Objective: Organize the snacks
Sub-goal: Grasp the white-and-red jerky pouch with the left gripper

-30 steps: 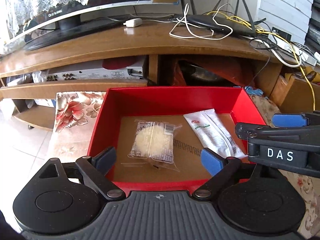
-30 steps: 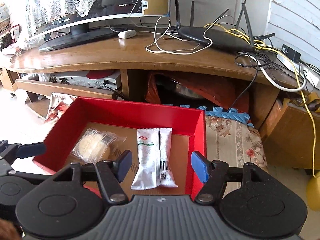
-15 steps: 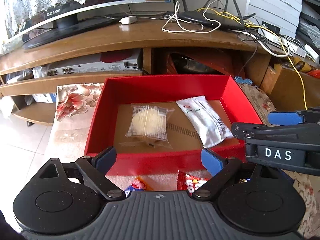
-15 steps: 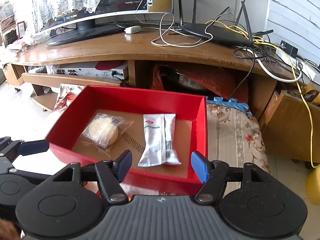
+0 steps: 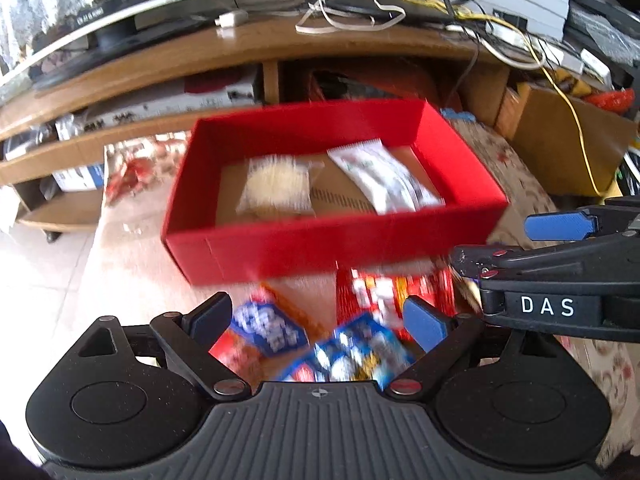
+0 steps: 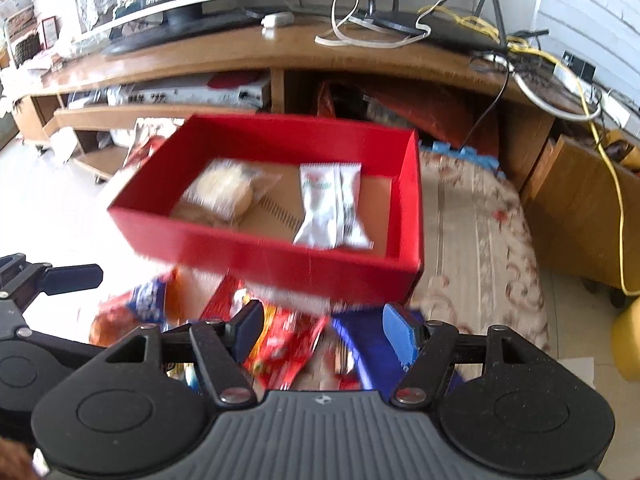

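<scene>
Left wrist view: left gripper point(image 5: 318, 318) spread wide and empty above blurred blue-and-red crinkly foil snack packets point(image 5: 352, 350) piled on the floral-cloth surface at the near edge of the shallow red cardboard box point(image 5: 320, 248); likely light, soft, slippery, crushable, so best pinched at a flat sealed end.

Right wrist view: right gripper point(image 6: 324, 334) likewise parted, nothing held, over red glossy snack wrappers point(image 6: 284, 344); clear-wrapped round pale cake point(image 6: 226, 194) and white sachet point(image 6: 330, 210) already on box floor.

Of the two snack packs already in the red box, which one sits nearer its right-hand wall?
The white sachet; the clear-wrapped round cake lies further left in the red box.
</scene>
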